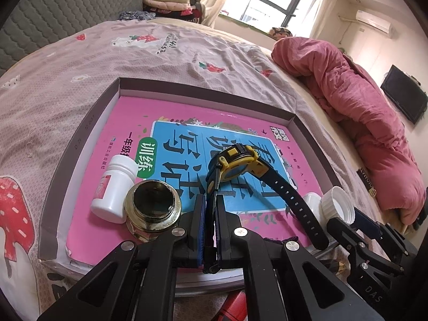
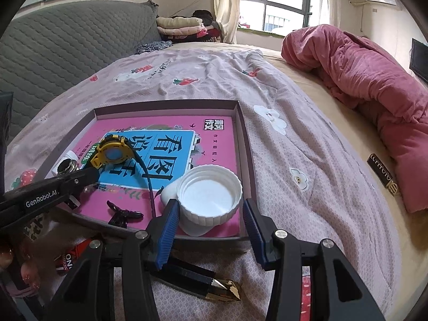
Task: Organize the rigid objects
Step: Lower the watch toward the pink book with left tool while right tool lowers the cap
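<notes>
Bedroom: bed [image 2: 307,139] w/ pink printed sheet, rolled red quilt [image 2: 369,80] at 2 o'clock, window [image 2: 278,0] at 12. On bed, shallow box lid [image 1: 203,91] lined w/ pink workbook [image 1: 128,123]. Left tongs [image 1: 210,227] pressed together on strap of yellow-black watch [image 1: 238,163], which is lifted over the book centre. Left of them: white pill bottle [image 1: 113,187] on its side, brass fitting [image 1: 152,208] touching it. Right tongs [image 2: 210,224] apart, straddling white ribbed cap [image 2: 208,195] at lid's 5 o'clock corner; a pad contact can't be told. Right view only: black hair clip [image 2: 123,214] inside lid, gold-tipped black item [image 2: 203,283] under tongs, black-gold case [image 2: 382,174] on bed at 3 o'clock, fingers [image 2: 26,270] at 8 o'clock.
</notes>
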